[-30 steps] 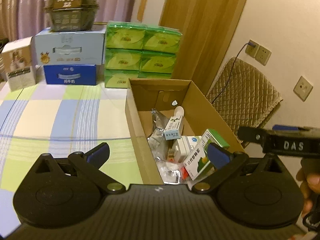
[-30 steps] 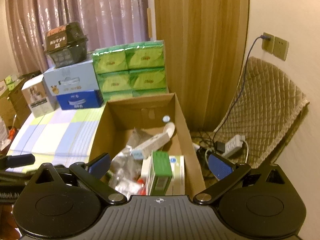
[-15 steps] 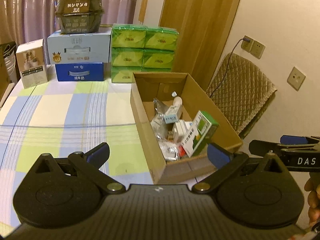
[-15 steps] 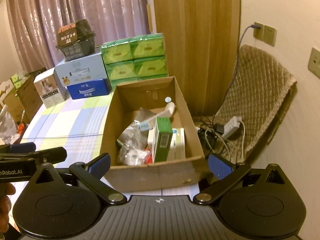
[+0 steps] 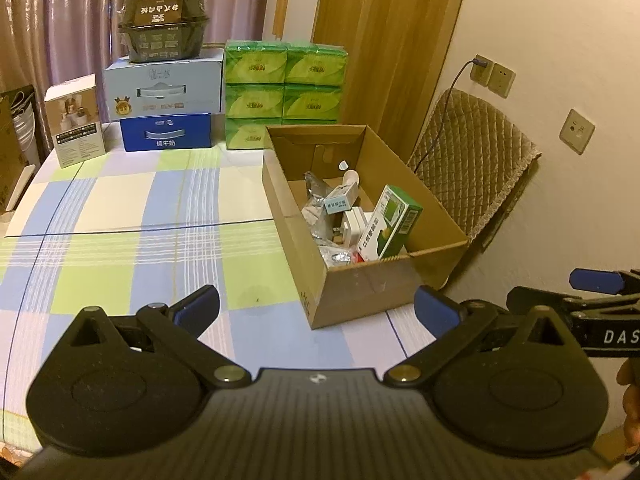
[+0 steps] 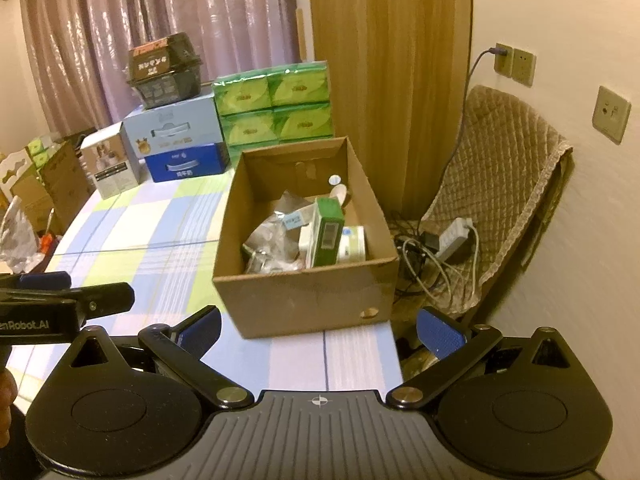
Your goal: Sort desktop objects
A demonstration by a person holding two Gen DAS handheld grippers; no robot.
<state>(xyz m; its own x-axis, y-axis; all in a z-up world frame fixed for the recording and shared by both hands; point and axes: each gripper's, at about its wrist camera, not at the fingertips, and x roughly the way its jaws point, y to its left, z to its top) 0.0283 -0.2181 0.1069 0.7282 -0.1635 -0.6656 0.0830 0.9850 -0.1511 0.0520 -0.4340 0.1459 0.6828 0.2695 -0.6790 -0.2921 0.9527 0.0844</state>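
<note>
An open cardboard box point(image 5: 360, 280) sits on the right-hand part of the worktop point(image 5: 132, 240), close to the edge, its long axis running from the near side away toward the stacked goods at the back. Inside it a green and white carton point(image 5: 390, 224) stands tilted on end, leaning toward the box's left wall in the left wrist view; in the right wrist view its barcoded narrow side point(image 6: 328, 232) faces the camera. Next to it lie a small white tube-shaped carton with a blue label point(image 5: 340, 200), pointing toward the far end of the box, a white plug-like item point(image 5: 354, 222), crumpled clear wrappers point(image 6: 268, 248) and a white tub point(image 6: 352, 244). The worktop carries a checked cloth in blue, green and cream. Behind the box stand green tissue packs point(image 5: 284, 88), a pale blue carton on a dark blue one point(image 5: 166, 132), a black container point(image 5: 162, 20) on top, and a small white box point(image 5: 76, 120) to the left. Both claws hover above the near end of the worktop, well apart from the box. The left claw point(image 5: 316, 310) has its blue-padded fingers spread wide with nothing between them; the right claw point(image 6: 318, 326) is likewise spread and empty. A quilted chair point(image 6: 504, 184) with cables and a power strip point(image 6: 452, 236) stands by the wall to the right.
</note>
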